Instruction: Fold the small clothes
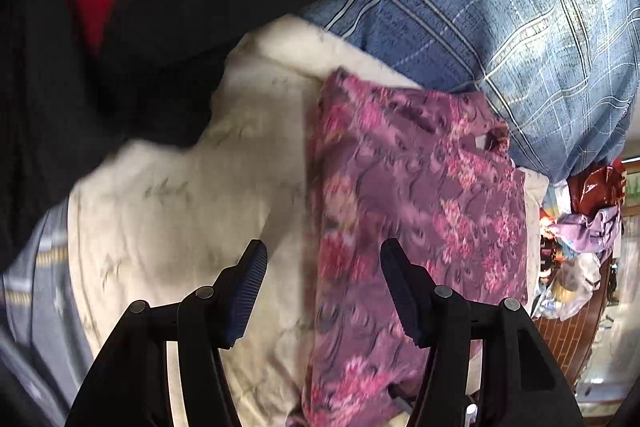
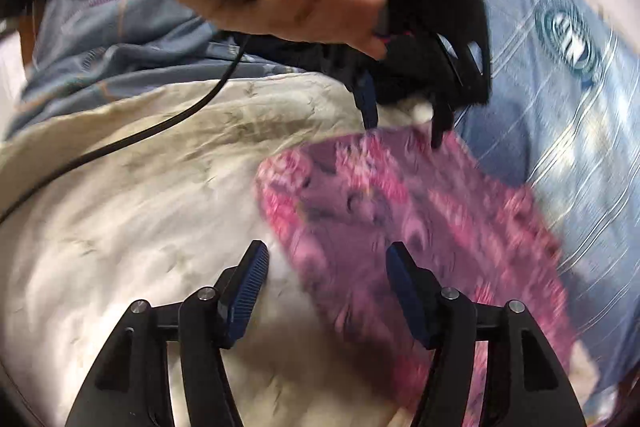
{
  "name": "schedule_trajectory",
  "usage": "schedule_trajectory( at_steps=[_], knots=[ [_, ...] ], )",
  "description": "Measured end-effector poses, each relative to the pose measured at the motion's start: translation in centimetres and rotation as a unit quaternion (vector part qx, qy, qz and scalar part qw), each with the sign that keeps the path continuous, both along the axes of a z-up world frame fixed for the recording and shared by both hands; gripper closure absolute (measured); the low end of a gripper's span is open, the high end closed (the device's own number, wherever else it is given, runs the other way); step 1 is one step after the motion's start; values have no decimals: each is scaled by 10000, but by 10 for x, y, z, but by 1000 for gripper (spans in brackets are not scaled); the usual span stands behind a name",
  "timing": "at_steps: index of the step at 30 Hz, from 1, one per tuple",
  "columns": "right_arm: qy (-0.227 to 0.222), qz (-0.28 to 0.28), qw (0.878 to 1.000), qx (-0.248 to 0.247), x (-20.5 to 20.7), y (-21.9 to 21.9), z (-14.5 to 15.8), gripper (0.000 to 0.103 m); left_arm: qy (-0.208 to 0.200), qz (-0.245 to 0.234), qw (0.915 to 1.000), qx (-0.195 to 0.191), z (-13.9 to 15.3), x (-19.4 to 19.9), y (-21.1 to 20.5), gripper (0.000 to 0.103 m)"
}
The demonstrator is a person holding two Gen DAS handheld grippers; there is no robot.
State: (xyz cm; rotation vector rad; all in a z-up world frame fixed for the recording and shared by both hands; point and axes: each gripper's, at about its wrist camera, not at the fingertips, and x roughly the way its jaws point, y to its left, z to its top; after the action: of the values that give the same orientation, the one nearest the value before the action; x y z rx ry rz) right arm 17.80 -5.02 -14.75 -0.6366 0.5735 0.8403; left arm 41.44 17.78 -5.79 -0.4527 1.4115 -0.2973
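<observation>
A purple and pink floral garment [image 1: 416,219] lies folded flat on a cream cloth [image 1: 192,211]. My left gripper [image 1: 323,263] is open and empty, just above the garment's near left edge. In the right wrist view the same garment [image 2: 420,227] shows blurred on the cream cloth [image 2: 140,211]. My right gripper [image 2: 326,263] is open and empty over the garment's near left corner. The left gripper also shows in the right wrist view [image 2: 404,131], held by a hand, open at the garment's far edge.
A blue checked quilt [image 1: 520,27] lies behind the garment. A dark sleeve with red [image 1: 120,7] fills the upper left. Bags and clutter [image 1: 580,239] lie at the far right. A black cable [image 2: 160,123] runs across the cream cloth.
</observation>
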Motion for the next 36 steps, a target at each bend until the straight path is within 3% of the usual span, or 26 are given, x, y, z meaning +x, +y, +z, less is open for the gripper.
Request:
schedule_trajectory(
  at_steps=[5, 7, 8, 9, 10, 11, 12, 15, 20, 26, 31, 36],
  knots=[
    [-275, -323, 9991, -3, 17, 9, -4, 42, 174, -59, 9998, 24, -21, 44, -17, 43],
    [-275, -324, 9991, 32, 23, 8, -3, 57, 218, -117, 9996, 100, -30, 56, -29, 42],
    [-278, -313, 9991, 35, 26, 8, -3, 76, 195, -126, 9996, 137, -34, 62, -38, 44],
    [-287, -293, 9991, 79, 27, 6, -2, 84, 118, -164, 9997, 138, -35, 66, -46, 47],
    [-289, -275, 9991, 119, 33, 6, -3, 85, 37, -179, 9997, 176, -35, 67, -52, 52],
    [-260, -248, 9991, 216, 37, 3, -1, 87, -56, -239, 9993, 278, -33, 68, -61, 76],
    [-235, -250, 9988, 343, 38, -3, 3, 89, -88, -282, 9991, 308, -31, 67, -66, 93],
    [-261, -315, 9966, 714, 40, -19, 16, 91, -358, -236, 9981, 448, -13, 58, -78, 94],
    [23, -651, 9865, 1499, 48, -64, 41, 92, -866, -166, 9960, 167, 39, 43, -109, 94],
    [516, -1286, 9606, 2411, 58, -142, 55, 93, -1199, -522, 9907, 388, 72, 35, -194, 94],
    [983, -1840, 9351, 2864, 75, -209, 40, 93, -1132, -798, 9892, 473, 59, 40, -278, 94],
    [1542, -2272, 9076, 3176, 87, -256, 10, 93, -765, -991, 9899, 668, 6, 54, -351, 94]
  ],
)
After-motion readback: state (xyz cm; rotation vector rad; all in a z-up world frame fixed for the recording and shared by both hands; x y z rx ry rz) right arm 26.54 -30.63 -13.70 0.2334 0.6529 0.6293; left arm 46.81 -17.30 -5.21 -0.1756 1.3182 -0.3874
